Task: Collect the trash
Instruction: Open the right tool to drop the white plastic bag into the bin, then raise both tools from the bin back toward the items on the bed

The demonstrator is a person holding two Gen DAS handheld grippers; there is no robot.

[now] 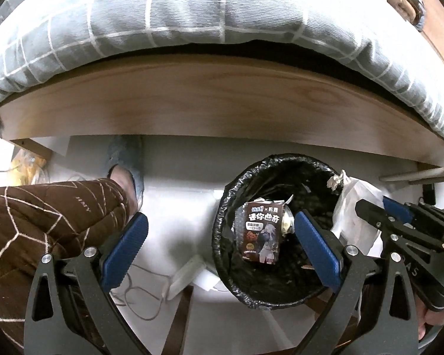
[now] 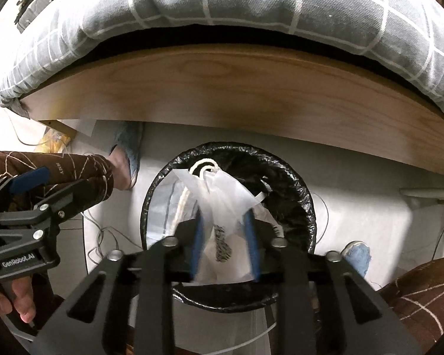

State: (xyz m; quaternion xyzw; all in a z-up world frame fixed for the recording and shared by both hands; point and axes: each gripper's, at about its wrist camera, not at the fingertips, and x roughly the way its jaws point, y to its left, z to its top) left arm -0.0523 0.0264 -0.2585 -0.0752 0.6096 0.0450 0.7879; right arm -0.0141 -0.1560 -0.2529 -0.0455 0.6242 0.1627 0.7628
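A round bin with a black liner point(image 1: 222, 207) point(image 2: 299, 183) stands on the white floor in front of the bed. A dark snack box point(image 1: 262, 230) lies inside it. My right gripper point(image 2: 225, 245) is shut on a white paper bag with a rope handle point(image 2: 219, 195) and holds it over the bin's mouth; the bag also shows in the left wrist view point(image 1: 355, 207) at the bin's right rim, with the right gripper point(image 1: 370, 207) beside it. My left gripper point(image 1: 219, 245) is open and empty above the bin's left side, and appears in the right wrist view point(image 2: 26, 189) at the left.
A wooden bed frame point(image 1: 207, 106) with a grey checked duvet point(image 1: 192, 11) runs across behind the bin. The person's legs in brown quilted trousers point(image 1: 44, 222) and blue slippers point(image 2: 356, 254) flank the bin. A white charger and cables point(image 1: 180, 278) lie on the floor at left.
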